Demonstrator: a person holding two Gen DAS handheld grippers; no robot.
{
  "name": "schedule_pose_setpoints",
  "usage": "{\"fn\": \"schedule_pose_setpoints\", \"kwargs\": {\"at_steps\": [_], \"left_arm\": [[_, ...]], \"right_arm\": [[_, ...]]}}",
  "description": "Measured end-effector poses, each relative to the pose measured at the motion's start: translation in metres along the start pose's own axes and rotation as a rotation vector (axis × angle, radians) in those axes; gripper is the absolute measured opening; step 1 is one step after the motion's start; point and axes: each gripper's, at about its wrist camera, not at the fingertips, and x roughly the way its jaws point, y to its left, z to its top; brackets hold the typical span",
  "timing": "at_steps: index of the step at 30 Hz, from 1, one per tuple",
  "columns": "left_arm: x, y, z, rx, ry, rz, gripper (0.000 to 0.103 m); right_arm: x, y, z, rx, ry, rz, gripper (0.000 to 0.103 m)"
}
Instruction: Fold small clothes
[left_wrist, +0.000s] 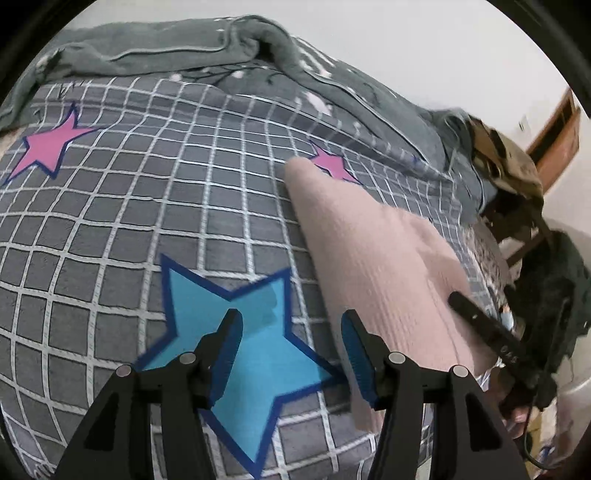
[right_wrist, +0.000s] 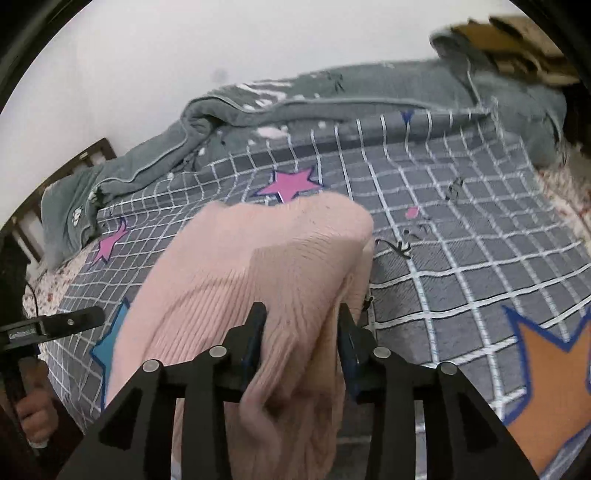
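Your right gripper (right_wrist: 301, 332) has a bunched fold of the pink ribbed knit garment (right_wrist: 258, 266) clamped between its fingers, and the rest of the cloth spreads ahead of the fingertips, draped in soft, rounded folds over the grey checked bedsheet (right_wrist: 443, 236). Your left gripper (left_wrist: 291, 332) has its fingers apart and holds nothing; below them lies a blue star (left_wrist: 258, 350) printed on the sheet, and the garment's edge lies just beside the right-hand finger.

Counts: 1 pink sweater (right_wrist: 258, 258); 2 grippers, left (left_wrist: 291, 332) & right (right_wrist: 301, 332); 1 grid sheet (left_wrist: 147, 221); 1 grey quilt (right_wrist: 258, 110); stars on sheet in right view: 2 pink, e.g. (right_wrist: 290, 182), 1 blue (right_wrist: 109, 343), 1 orange (right_wrist: 554, 376)
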Motion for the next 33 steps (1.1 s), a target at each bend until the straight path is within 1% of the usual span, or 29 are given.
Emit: {"fn": "schedule_pose_setpoints", "kwargs": {"at_steps": [2, 4, 6, 8, 10, 12, 13, 15, 16, 17, 19, 21, 23, 24, 27, 28, 30, 31, 32, 33], "left_arm": [[-0.003, -0.009, -0.007, 0.035, 0.005, 0.01, 0.054], [-0.004, -0.019, -0.017, 0.086, 0.02, 0.02, 0.058], [-0.002, -0.027, -0.03, 0.143, 0.062, 0.025, 0.059], [-0.001, -0.032, -0.042, 0.178, 0.089, 0.023, 0.059], [-0.004, -0.037, -0.054, 0.213, 0.078, 0.037, 0.059], [-0.005, -0.04, -0.061, 0.228, 0.066, 0.05, 0.059], [-0.005, -0.041, -0.063, 0.227, 0.071, 0.047, 0.059], [-0.005, -0.043, -0.067, 0.22, 0.096, 0.005, 0.059], [-0.007, -0.046, -0.07, 0.218, 0.105, -0.021, 0.058], [-0.008, -0.048, -0.071, 0.222, 0.103, -0.024, 0.058], [-0.008, -0.055, -0.076, 0.248, 0.09, 0.016, 0.058], [-0.003, -0.062, -0.078, 0.275, 0.096, 0.053, 0.057], [0.004, -0.07, -0.079, 0.3, 0.103, 0.079, 0.057], [0.008, -0.074, -0.078, 0.315, 0.103, 0.096, 0.057], [0.018, -0.078, -0.077, 0.325, 0.109, 0.12, 0.045], [0.02, -0.078, -0.076, 0.31, 0.108, 0.119, 0.04], [0.02, -0.075, -0.073, 0.284, 0.099, 0.107, 0.036], [0.019, -0.074, -0.071, 0.275, 0.089, 0.1, 0.03], [0.018, -0.074, -0.069, 0.274, 0.082, 0.094, 0.025], [0.017, -0.074, -0.068, 0.275, 0.073, 0.098, 0.015]], "right_arm": [[-0.012, 0.002, -0.006, -0.023, -0.007, -0.003, 0.038], [-0.025, 0.003, -0.015, -0.048, -0.014, -0.003, 0.038], [-0.039, 0.003, -0.026, -0.062, -0.029, 0.005, 0.039], [-0.052, 0.003, -0.039, -0.086, -0.045, 0.024, 0.043], [-0.061, 0.004, -0.051, -0.123, -0.05, 0.033, 0.044], [-0.067, 0.004, -0.065, -0.16, -0.045, 0.043, 0.047], [-0.067, 0.005, -0.07, -0.174, -0.038, 0.045, 0.048], [-0.064, 0.004, -0.08, -0.198, -0.013, 0.021, 0.048], [-0.061, 0.004, -0.082, -0.198, -0.003, 0.009, 0.048], [-0.059, 0.002, -0.085, -0.189, 0.006, 0.004, 0.048], [-0.06, -0.001, -0.085, -0.163, -0.002, 0.024, 0.048], [-0.065, -0.001, -0.085, -0.147, -0.013, 0.052, 0.048], [-0.074, 0.004, -0.081, -0.157, -0.049, 0.077, 0.048], [-0.08, 0.008, -0.078, -0.17, -0.081, 0.083, 0.048], [-0.089, 0.013, -0.066, -0.163, -0.148, 0.076, 0.049], [-0.087, 0.012, -0.061, -0.144, -0.157, 0.081, 0.049], [-0.075, 0.007, -0.051, -0.091, -0.144, 0.103, 0.049], [-0.066, 0.004, -0.048, -0.064, -0.124, 0.109, 0.044], [-0.055, 0.001, -0.045, -0.032, -0.094, 0.113, 0.013], [-0.044, -0.003, -0.044, 0.004, -0.057, 0.137, 0.007]]}}
